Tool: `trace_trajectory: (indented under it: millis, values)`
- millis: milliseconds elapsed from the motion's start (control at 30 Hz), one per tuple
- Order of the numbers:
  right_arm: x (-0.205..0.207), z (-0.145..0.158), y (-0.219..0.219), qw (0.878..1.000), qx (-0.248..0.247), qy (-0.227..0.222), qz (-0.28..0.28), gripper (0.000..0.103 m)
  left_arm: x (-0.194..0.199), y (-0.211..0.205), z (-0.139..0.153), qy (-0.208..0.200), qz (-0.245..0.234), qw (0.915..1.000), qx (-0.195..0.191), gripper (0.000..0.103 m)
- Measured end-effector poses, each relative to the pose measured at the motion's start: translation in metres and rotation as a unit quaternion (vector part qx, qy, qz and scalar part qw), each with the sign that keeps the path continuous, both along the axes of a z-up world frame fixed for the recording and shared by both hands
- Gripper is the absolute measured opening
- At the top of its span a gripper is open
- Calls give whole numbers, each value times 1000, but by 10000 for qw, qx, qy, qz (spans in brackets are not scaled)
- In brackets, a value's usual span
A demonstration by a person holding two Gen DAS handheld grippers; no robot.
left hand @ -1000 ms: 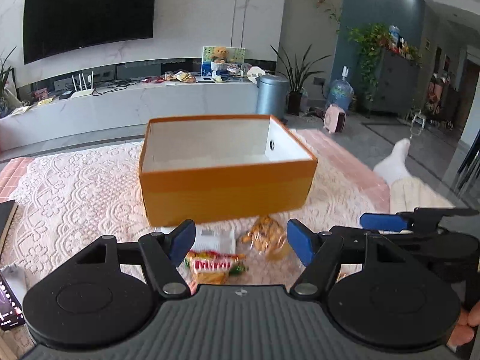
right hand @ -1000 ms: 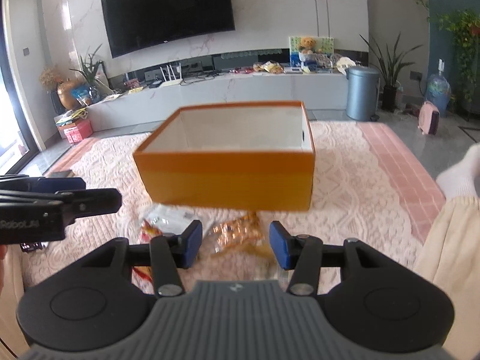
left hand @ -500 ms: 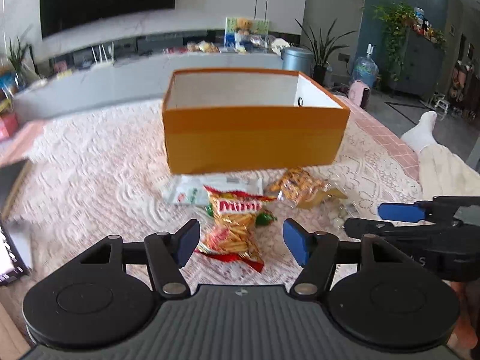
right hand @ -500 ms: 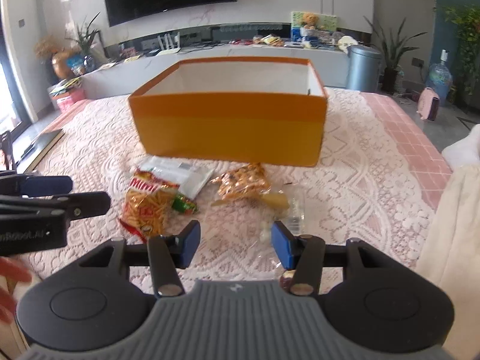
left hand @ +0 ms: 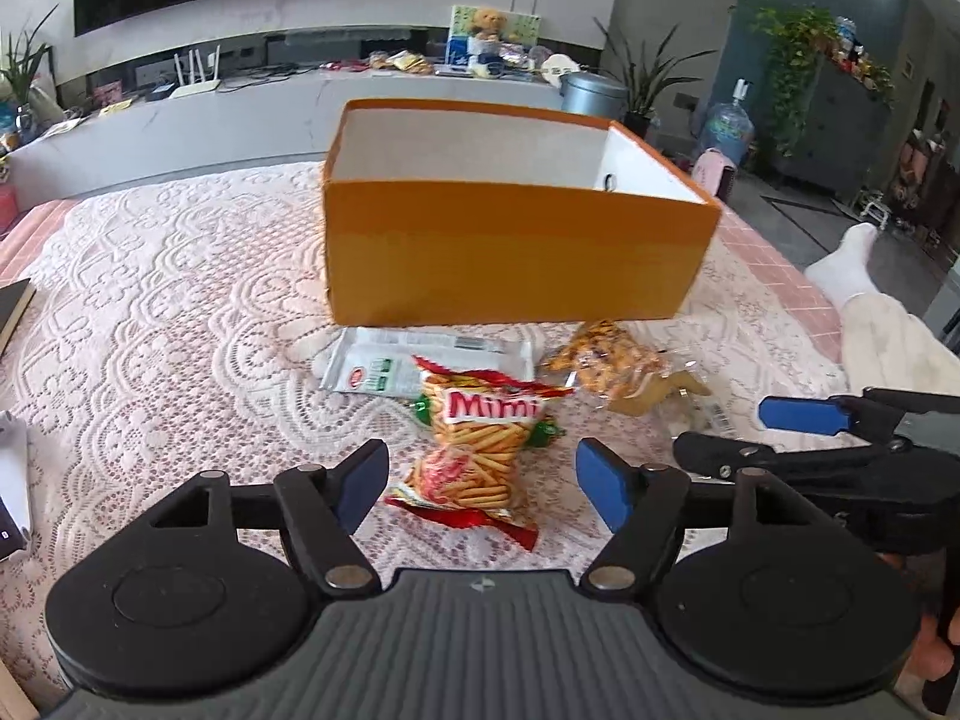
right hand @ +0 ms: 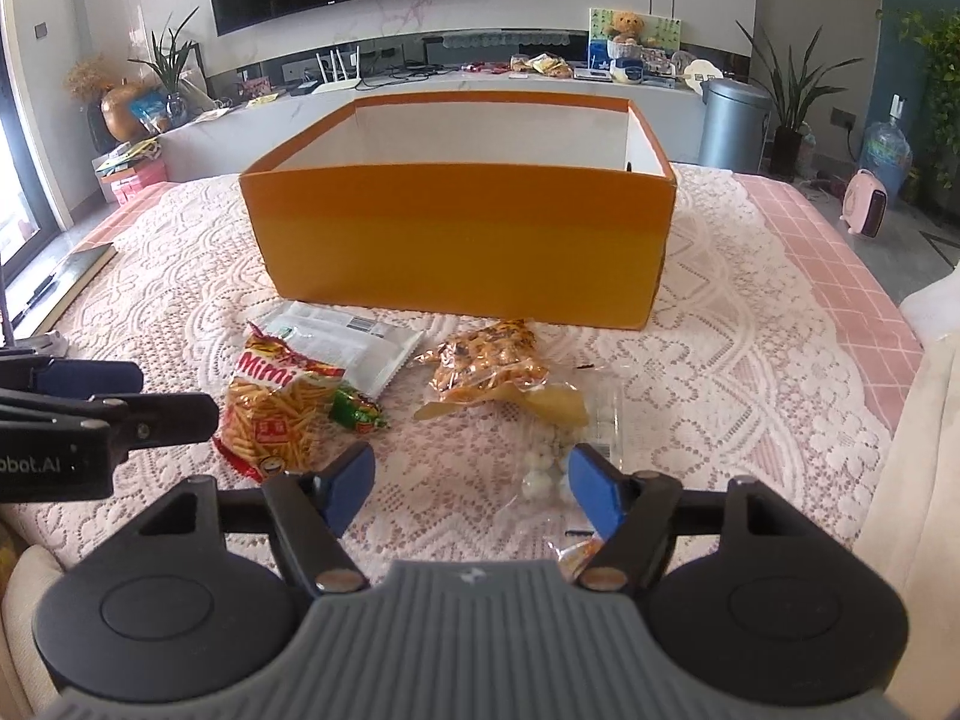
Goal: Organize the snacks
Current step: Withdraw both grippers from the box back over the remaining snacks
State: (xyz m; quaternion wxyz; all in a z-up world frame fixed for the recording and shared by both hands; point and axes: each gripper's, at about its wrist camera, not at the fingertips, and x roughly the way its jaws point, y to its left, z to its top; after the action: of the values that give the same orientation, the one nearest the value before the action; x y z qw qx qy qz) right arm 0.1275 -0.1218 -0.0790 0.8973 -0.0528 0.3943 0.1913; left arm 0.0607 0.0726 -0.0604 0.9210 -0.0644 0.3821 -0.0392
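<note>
**Currently on the worktop: snack packets and one open box**

1. Orange cardboard box with white inside (left hand: 516,258) (right hand: 462,252): open-topped, upright, standing on the white lace cloth over pink check (left hand: 168,312) (right hand: 750,360) that covers the worktop. It sits at 12 o'clock from both tools. Nothing shows inside from these angles.

2. Red-and-yellow "Mimi" bag of snack sticks (left hand: 480,450) (right hand: 276,414): lying flat, at 12 o'clock just ahead of the left tool, at 10 o'clock from the right tool.

3. White flat packet with green print (left hand: 420,360) (right hand: 354,348): lying between the Mimi bag and the box front, its near edge under the Mimi bag's top.

4. Clear bag of golden-brown snack pieces (left hand: 612,354) (right hand: 486,366): just right of the Mimi bag, close to the box front.

5. Clear packet of small white round sweets (right hand: 552,462): at 12 o'clock, just ahead of the right tool.

6. Left tool (left hand: 480,483) (right hand: 120,396): blue pads spread wide, holding nothing, above the lower end of the Mimi bag.

7. Right tool (right hand: 471,483) (left hand: 780,426): pads spread wide, holding nothing; the white sweets lie beside its right pad.
</note>
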Motion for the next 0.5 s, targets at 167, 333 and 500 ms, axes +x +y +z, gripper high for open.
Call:
trace_trajectory:
  millis: [167, 333, 500]
  values:
    - [10, -6, 8, 9999, -59, 81, 13, 70, 7, 6, -10, 171, -3, 9998, -125, 84]
    - [19, -15, 13, 9998, -106, 185, 23, 70, 12, 8, -20, 228, -52, 9995, -219, 84]
    - [25, -22, 16, 9996, -126, 244, 40, 70, 20, 8, -27, 250, -64, 9993, -259, 84]
